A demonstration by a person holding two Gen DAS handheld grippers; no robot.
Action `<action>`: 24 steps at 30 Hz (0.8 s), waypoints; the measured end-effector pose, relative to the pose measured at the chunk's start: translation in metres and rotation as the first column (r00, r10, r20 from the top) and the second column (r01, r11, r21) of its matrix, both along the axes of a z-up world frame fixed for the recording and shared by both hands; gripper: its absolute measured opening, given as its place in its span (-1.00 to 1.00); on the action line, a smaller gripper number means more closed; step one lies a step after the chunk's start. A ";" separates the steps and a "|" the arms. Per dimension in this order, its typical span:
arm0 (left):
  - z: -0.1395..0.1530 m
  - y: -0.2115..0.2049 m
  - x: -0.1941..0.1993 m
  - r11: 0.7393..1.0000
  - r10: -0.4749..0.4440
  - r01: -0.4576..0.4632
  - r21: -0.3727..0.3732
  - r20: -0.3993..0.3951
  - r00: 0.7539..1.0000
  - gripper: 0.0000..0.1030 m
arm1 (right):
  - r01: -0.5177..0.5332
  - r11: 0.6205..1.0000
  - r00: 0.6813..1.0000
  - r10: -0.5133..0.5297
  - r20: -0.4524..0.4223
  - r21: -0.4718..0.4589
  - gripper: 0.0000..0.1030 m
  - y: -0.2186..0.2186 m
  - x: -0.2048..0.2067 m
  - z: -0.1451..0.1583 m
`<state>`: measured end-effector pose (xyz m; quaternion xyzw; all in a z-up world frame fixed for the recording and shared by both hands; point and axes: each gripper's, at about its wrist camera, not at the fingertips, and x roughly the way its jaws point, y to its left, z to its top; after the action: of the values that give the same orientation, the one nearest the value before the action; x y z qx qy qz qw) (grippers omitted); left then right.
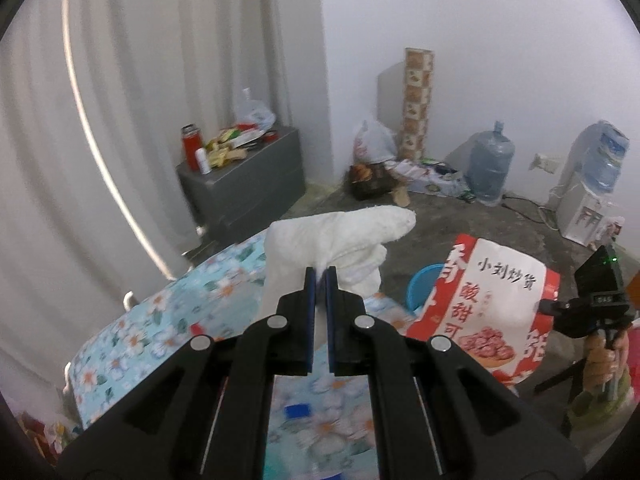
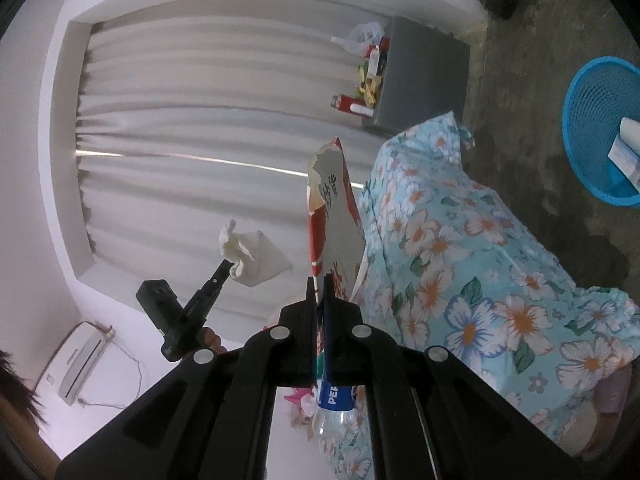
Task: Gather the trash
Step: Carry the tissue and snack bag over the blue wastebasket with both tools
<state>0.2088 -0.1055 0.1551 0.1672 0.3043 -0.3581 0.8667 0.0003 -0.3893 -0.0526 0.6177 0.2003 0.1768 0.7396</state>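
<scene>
Left wrist view: the left gripper (image 1: 320,276) is clenched on a crumpled white tissue (image 1: 336,236), with the blue basket (image 1: 424,284) just beyond to its right.

Right wrist view: the right gripper (image 2: 319,284) pinches a red-and-white snack bag (image 2: 332,216). The blue basket (image 2: 592,96) sits far to the right. Both pieces look lifted, so carrying them over the basket likely comes next.

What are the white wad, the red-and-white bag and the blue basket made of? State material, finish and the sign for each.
White wad: likely tissue or paper towel, matte; soft crumpled folds, frayed edge.
Red-and-white bag: printed snack pouch, probably plastic film or coated paper, slight sheen; the torn top shows a pale lining in the right wrist view.
Blue basket: looks like moulded plastic; uniform colour, fine mesh wall.
</scene>
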 end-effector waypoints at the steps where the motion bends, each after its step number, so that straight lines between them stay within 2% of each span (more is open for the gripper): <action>1: 0.000 -0.005 -0.002 1.000 -0.009 0.009 -0.003 -0.002 1.000 -0.94 | 0.009 1.000 1.000 -0.009 0.003 0.001 -0.95 -0.003 -0.003 0.000; 8: -0.013 -0.069 -0.013 0.995 -0.101 0.100 -0.018 -0.047 0.994 -0.95 | 0.081 0.997 0.997 -0.082 -0.012 -0.014 -0.95 -0.026 -0.026 -0.007; 12: -0.034 -0.121 -0.014 0.985 -0.172 0.168 -0.047 -0.115 0.978 -0.95 | 0.174 0.981 0.981 -0.180 -0.067 -0.091 -0.95 -0.050 -0.046 -0.013; 15: -0.058 -0.166 -0.017 0.973 -0.229 0.223 -0.051 -0.163 0.960 -0.94 | 0.256 0.953 0.952 -0.277 -0.127 -0.163 -0.95 -0.072 -0.061 -0.023; 18: -0.094 -0.215 -0.012 0.964 -0.266 0.262 -0.049 -0.236 0.935 -0.94 | 0.324 0.915 0.906 -0.373 -0.202 -0.239 -0.95 -0.094 -0.069 -0.039; 24: -0.180 -0.301 0.000 0.952 -0.278 0.306 0.005 -0.400 0.873 -0.94 | 0.339 0.886 0.840 -0.436 -0.322 -0.317 -0.95 -0.124 -0.046 -0.087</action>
<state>0.2084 -0.4062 -0.0246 0.1651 0.4560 -0.5006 0.7171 -0.0459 -0.5134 -0.1393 0.5709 0.2316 -0.1285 0.7771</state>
